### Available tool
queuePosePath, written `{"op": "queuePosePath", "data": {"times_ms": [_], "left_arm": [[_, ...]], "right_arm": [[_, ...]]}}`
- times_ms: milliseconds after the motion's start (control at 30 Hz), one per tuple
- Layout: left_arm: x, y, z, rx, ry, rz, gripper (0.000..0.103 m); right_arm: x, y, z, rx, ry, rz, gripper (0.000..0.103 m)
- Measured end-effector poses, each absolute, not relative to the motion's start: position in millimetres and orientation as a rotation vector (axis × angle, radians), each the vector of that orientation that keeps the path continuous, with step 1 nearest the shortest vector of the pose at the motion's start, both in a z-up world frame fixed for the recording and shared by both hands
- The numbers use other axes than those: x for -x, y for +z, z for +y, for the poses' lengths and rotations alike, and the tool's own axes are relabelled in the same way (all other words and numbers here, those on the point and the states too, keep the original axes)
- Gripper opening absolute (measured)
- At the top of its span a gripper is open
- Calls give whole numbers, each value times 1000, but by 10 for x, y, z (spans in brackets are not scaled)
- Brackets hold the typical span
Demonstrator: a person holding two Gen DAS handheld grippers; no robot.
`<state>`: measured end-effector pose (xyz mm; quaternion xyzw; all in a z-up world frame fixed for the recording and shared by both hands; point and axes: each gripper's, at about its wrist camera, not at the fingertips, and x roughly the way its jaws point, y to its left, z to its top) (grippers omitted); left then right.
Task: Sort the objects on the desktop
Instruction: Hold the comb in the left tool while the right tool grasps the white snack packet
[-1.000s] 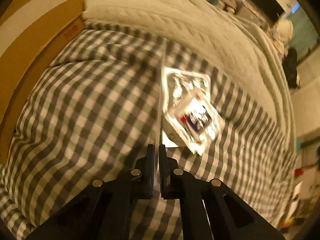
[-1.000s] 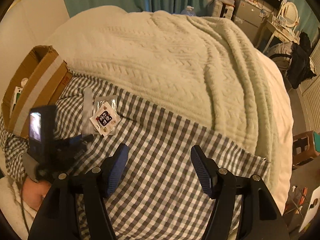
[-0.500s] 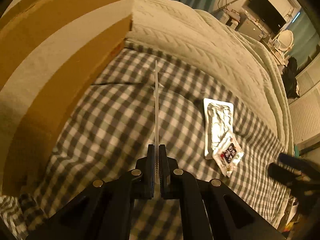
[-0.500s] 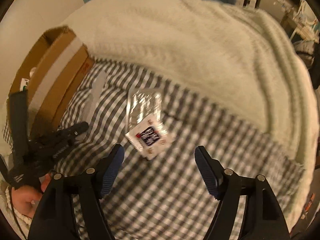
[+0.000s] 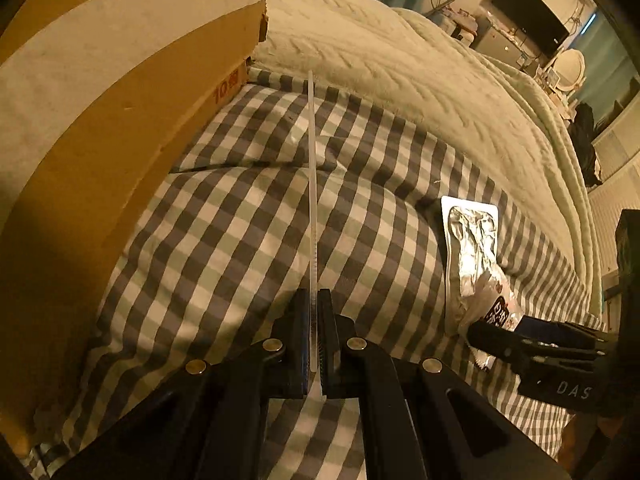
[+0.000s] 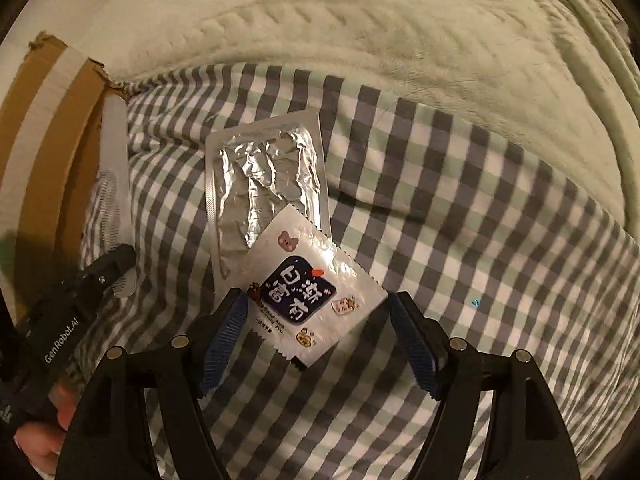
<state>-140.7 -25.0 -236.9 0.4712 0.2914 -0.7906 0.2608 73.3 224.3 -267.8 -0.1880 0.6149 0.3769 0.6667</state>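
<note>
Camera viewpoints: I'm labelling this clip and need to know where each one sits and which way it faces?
Left wrist: sits on the left gripper, looking steeply down its fingers at the checked cover and cardboard box; its jaws are shut on a clear ruler.
Right wrist: sits on the right gripper, looking steeply down at the white sachet between its open jaws; a hand shows lower left.
Shared: foil pack, sachet, ruler, box, cream blanket, and each other's gripper.

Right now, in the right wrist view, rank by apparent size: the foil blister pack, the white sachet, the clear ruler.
1. Foil blister pack
2. White sachet, only slightly smaller, and nearer the camera, so unsure
3. Clear ruler, narrowest
</note>
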Motion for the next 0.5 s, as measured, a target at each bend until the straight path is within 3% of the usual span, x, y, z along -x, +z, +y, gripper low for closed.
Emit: {"op": "queuePosePath", "data": {"times_ms": [33, 100, 200, 367, 500], "left_arm": [[1413, -2368, -256, -1276, -2143, 788, 3], [1422, -2362, -259, -1275, -2153, 781, 3], [1437, -2362, -257, -1274, -2158, 777, 3], [1406, -2333, -247, -1278, -2155, 781, 3], [1381, -2278, -219, -1270, -2167, 773, 3]], "right_arm": [[-726, -2690, 2247, 428, 853, 1383, 71], [-715, -2674, 2248, 427, 856, 1366, 45], [-687, -2562, 2256, 447, 831, 1294, 26], [-585, -2400, 2246, 462, 868, 1232, 8], [-417, -2333, 2245, 481, 918, 1212, 6]]}}
